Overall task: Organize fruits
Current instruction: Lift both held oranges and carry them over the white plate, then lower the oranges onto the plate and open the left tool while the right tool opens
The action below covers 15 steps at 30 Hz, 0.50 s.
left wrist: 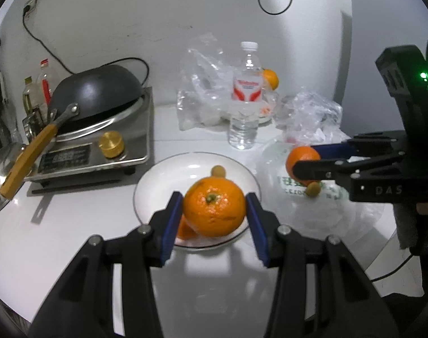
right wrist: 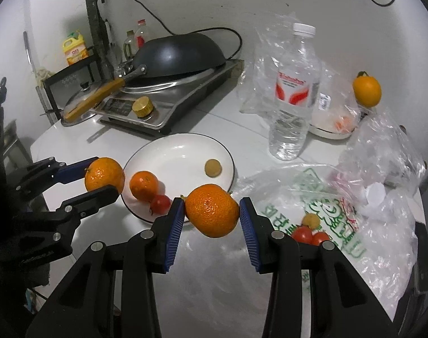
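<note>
Both grippers carry fruit: the left gripper (left wrist: 214, 211) has its fingers pinching an orange (left wrist: 214, 210) at lower centre, over the plate (left wrist: 169, 174); the right gripper (right wrist: 211, 211) pinches a second orange (right wrist: 212, 210) just off the plate's rim. The plate already holds an orange (right wrist: 143, 185), a tomato (right wrist: 160, 204) and a small yellow fruit (right wrist: 213, 167); its white middle is free. Tomatoes (right wrist: 302, 233) wait on the bag (right wrist: 326, 214), lower right; the bottle (right wrist: 294, 95) stands behind on the bench (left wrist: 73, 225).

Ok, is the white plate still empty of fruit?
No, the white plate already holds a mandarin, a cherry tomato and a small yellowish fruit.
</note>
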{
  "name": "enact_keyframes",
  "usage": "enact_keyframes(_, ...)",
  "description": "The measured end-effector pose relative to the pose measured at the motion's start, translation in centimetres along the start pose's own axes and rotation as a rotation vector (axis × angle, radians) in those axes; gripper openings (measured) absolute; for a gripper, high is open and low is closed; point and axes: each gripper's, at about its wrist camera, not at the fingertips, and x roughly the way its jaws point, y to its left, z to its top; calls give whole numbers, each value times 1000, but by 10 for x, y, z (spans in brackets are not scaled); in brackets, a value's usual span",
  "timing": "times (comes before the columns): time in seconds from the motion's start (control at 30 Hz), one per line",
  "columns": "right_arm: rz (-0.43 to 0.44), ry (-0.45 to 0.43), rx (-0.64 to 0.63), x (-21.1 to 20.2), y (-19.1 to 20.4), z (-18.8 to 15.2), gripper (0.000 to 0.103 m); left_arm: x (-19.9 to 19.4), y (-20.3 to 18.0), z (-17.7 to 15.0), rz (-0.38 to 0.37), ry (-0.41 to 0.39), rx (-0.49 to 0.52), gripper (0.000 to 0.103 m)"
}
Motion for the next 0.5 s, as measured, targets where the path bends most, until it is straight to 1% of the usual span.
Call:
enact_keyframes(0.3, 9, 26, -21, 15, 13, 6, 43, 4, 21, -4, 20, 2, -17, 47)
enact_keyframes(0.5, 13, 37, -28, 24, 15, 10, 43, 11, 39, -3, 48, 0, -31, 47)
